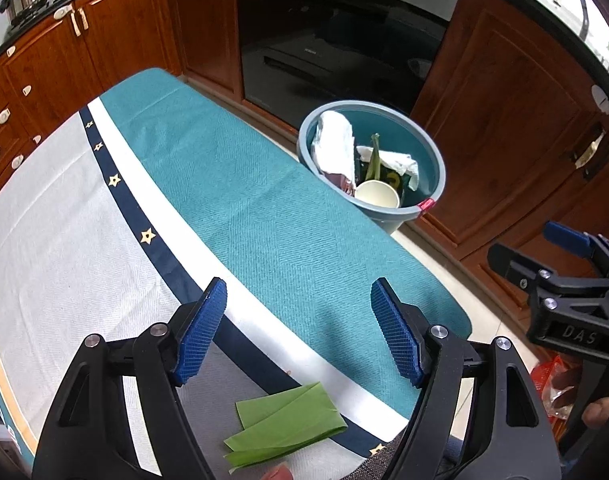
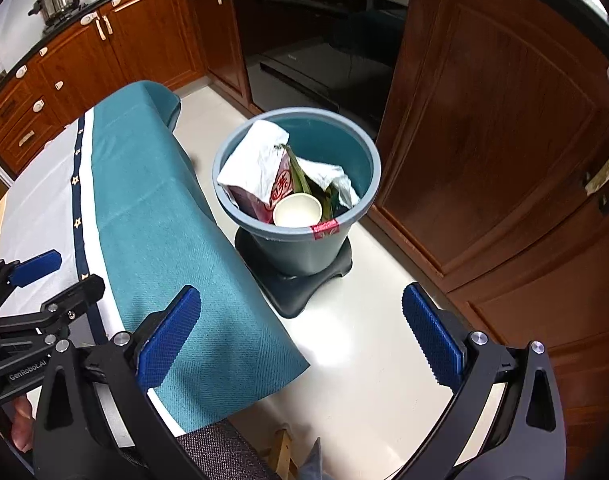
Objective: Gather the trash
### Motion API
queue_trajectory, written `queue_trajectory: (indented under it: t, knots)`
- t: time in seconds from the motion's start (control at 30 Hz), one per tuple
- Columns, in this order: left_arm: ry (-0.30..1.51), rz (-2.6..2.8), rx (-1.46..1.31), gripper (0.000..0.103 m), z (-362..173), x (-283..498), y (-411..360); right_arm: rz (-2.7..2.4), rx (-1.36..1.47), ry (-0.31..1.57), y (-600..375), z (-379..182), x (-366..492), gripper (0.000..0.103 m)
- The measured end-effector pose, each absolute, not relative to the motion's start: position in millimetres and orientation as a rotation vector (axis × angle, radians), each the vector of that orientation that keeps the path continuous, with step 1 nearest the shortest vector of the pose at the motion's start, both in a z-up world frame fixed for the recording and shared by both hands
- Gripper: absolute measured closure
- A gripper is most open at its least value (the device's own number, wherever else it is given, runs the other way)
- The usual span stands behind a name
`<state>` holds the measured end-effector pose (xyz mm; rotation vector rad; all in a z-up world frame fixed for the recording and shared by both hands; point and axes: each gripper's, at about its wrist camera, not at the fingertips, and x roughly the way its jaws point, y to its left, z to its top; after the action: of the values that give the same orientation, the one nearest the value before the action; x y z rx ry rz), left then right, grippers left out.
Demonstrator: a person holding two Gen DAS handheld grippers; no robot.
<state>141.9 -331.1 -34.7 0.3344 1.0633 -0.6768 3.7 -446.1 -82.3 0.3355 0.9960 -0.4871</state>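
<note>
Your left gripper [image 1: 298, 332] has its fingers spread wide with nothing between them, hanging over the table [image 1: 44, 220] edge. The folded green leaf [image 1: 284, 424] lies on the cloth just near of those fingers, untouched. Your right gripper [image 2: 300, 336] is also spread and empty, over the floor right of the table. The trash bin [image 2: 224, 204] stands on the floor beyond the table's far right edge, holding a paper cup [image 2: 297, 210], crumpled paper and wrappers.
</note>
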Motion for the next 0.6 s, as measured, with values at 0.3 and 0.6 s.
queue_trajectory:
  t: [0.3, 0.6]
  knots:
    - [1.057, -0.667, 0.387, 0.027, -43.5, 142.2, -338.7, -0.456, 0.36, 1.045, -441.7, -104.0, 12.6, 0.006]
    - [1.051, -0.658, 0.408, 0.027, -44.1, 143.8, -342.9, -0.458, 0.375, 1.048, -450.0, -107.4, 15.3, 0.006]
